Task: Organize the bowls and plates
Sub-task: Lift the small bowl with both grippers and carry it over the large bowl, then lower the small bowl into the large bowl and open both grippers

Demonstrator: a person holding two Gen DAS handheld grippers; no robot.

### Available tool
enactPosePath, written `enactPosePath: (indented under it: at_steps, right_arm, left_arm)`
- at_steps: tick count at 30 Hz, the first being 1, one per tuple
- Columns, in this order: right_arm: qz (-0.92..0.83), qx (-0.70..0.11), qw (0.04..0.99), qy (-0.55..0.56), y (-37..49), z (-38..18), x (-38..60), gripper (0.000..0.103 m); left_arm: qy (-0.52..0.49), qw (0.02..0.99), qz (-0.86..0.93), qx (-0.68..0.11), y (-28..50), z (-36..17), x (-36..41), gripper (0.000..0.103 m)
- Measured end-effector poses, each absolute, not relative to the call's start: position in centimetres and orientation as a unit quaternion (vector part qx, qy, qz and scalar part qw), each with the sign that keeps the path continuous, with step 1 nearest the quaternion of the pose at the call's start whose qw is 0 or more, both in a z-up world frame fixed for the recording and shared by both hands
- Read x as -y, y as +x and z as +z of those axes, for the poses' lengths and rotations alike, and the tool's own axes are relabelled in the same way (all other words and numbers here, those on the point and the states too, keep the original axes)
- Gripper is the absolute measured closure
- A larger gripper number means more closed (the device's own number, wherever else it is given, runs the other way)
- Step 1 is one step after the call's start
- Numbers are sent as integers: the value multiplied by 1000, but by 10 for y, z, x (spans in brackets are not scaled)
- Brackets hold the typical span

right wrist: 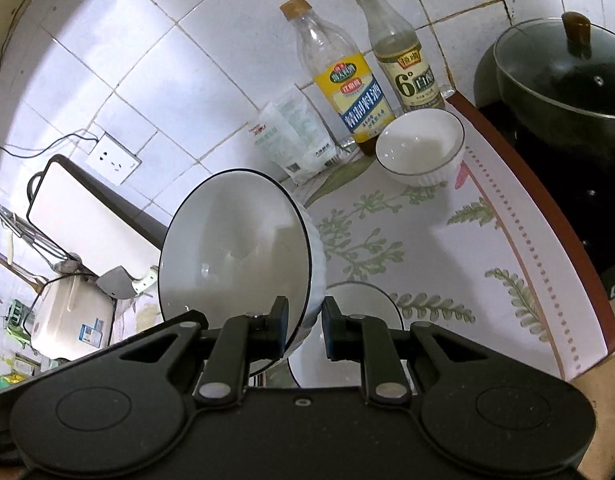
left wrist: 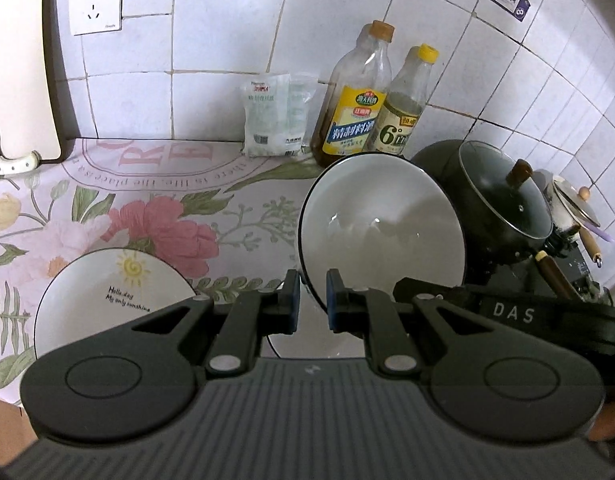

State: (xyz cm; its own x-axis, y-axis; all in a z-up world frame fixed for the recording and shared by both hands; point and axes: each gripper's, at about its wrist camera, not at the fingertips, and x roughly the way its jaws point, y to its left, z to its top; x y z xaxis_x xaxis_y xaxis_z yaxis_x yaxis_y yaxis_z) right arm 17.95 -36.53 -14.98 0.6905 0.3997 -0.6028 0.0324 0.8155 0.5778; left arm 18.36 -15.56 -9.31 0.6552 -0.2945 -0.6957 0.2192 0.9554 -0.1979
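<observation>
Above the floral-printed counter mat (right wrist: 427, 256), a white, dark-rimmed ceramic bowl (right wrist: 235, 248) is held tilted on edge, its wall pinched between the narrow fingers of the right gripper (right wrist: 305, 326). The left gripper (left wrist: 311, 300) is also nearly closed on a dark-rimmed bowl's rim — whether it is the same bowl cannot be told. Below the fingers a round white dish (right wrist: 347, 352) lies flat — judged the likely stacking spot. Counted: one small ribbed white bowl (right wrist: 421, 148) near the two bottles (right wrist: 347, 84), one sun-printed white plate (left wrist: 107, 300).
</observation>
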Motion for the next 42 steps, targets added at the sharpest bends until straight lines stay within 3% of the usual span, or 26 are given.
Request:
enactPosePath:
  at_steps: [42]
  right_arm:
    - [50, -400, 891, 211, 185, -219, 341, 81]
  left_arm:
    - [-97, 858, -119, -489, 210, -197, 148, 91]
